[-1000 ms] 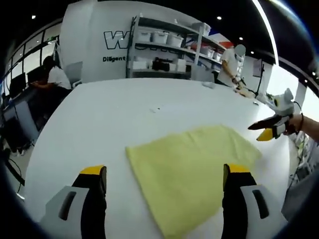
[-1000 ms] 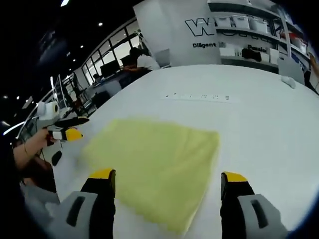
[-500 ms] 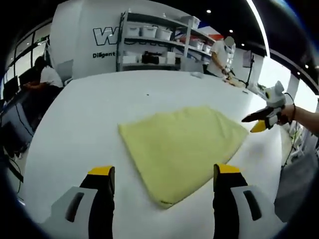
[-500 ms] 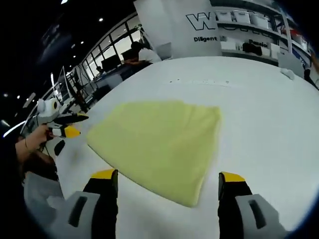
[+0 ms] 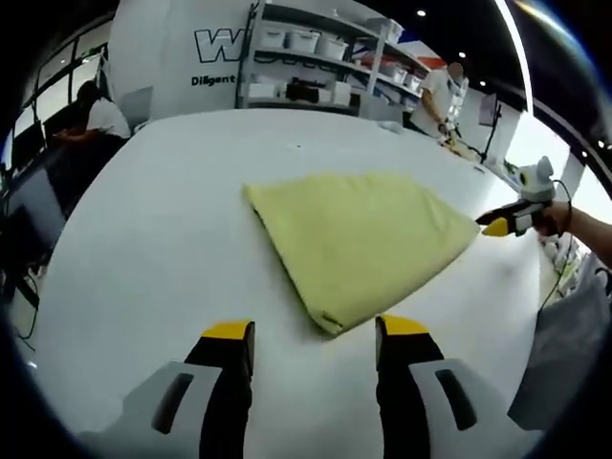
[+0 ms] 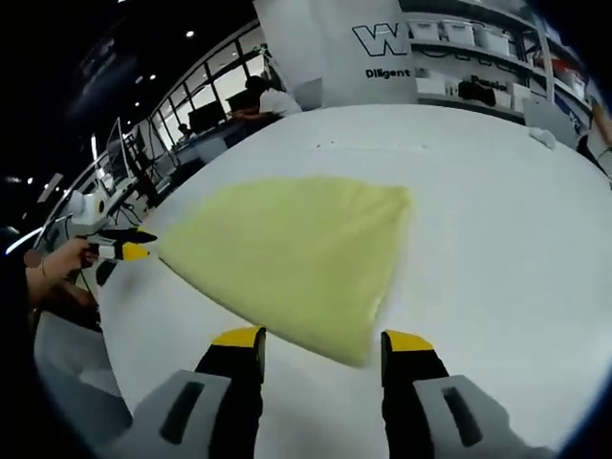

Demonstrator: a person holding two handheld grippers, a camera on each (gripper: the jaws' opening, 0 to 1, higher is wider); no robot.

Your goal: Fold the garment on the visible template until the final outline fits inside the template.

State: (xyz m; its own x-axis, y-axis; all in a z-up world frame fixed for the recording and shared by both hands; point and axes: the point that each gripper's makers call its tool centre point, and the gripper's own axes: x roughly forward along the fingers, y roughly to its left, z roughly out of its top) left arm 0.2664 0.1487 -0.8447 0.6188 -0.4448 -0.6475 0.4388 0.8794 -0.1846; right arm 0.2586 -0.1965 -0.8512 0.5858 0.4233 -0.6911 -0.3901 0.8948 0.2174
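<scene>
The folded yellow garment (image 5: 361,237) lies flat in the middle of the white worktop (image 5: 163,239), and the left tool (image 5: 311,337) and right tool (image 6: 323,344), jaws apart and empty, hover near its corners, probably to check the outline.

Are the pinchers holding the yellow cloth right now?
No. Both the left gripper and right gripper are open and empty; the yellow cloth lies flat on the white table.

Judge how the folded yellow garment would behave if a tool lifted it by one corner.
The yellow garment lies flat and thin on the white table, so it would probably droop and unfold. It looks light, and likely slides easily on that smooth top.
</scene>
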